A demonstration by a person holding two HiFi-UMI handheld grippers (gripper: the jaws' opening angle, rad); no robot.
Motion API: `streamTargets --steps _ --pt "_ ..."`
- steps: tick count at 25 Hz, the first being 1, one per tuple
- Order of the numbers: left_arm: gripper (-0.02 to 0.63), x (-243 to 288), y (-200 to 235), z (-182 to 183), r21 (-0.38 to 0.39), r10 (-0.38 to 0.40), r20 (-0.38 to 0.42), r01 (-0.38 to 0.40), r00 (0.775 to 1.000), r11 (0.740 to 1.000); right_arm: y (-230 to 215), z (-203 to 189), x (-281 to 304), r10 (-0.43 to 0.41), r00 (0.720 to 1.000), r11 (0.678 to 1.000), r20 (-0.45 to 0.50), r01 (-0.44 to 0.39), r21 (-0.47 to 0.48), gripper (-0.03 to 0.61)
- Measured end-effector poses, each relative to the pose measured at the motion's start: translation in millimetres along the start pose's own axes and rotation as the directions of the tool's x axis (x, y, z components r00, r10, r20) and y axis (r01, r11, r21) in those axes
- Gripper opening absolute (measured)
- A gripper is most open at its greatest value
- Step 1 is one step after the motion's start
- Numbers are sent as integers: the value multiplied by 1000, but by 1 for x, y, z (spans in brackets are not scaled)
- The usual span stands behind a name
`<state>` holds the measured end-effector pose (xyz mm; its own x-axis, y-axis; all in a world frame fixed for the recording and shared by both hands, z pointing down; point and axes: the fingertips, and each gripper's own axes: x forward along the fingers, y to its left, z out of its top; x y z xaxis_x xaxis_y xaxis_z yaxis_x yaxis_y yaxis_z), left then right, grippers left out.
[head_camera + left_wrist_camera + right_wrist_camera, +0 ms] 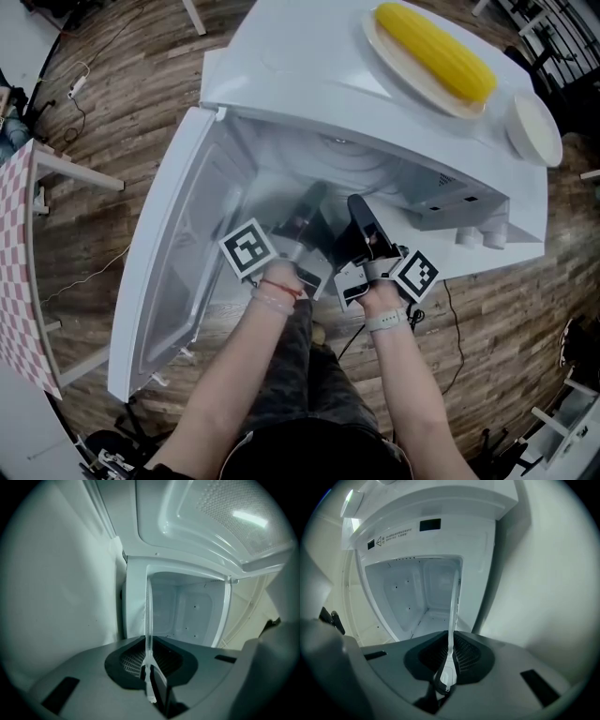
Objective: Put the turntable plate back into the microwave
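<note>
The clear glass turntable plate (pixel 349 165) is hard to make out in the head view, just inside the mouth of the white microwave (pixel 300 66). My left gripper (pixel 309 204) and right gripper (pixel 360 214) reach into the opening side by side. In the left gripper view the plate's rim (pixel 148 616) shows edge-on as a thin clear strip, with my left gripper (pixel 150 654) shut on it. The right gripper view shows the same thin rim (pixel 453 606), pinched by my right gripper (pixel 450 654). Beyond it lies the bare white cavity (pixel 412 592).
The microwave door (pixel 173 262) hangs open at the left. On top of the microwave, a corn cob (pixel 436 52) lies on a plate (pixel 392 58), with a small white dish (pixel 534 128) beside it. A checkered table (pixel 19 253) stands at the far left on the wooden floor.
</note>
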<state>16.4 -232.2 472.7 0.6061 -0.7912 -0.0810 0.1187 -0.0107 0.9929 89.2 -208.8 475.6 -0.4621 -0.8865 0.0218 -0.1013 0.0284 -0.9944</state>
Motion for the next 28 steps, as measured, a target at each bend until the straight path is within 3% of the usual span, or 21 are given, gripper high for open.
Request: streamTargets --steps 13,28 --pt "38 -9 -3 -1 27 -9 -28 10 1000 1000 1 14 -5 7 998 999 62 -10 35 51" --pt "38 0 0 -5 -29 7 -19 -8 1000 1000 5 25 -6 10 996 1000 93 -13 26 44"
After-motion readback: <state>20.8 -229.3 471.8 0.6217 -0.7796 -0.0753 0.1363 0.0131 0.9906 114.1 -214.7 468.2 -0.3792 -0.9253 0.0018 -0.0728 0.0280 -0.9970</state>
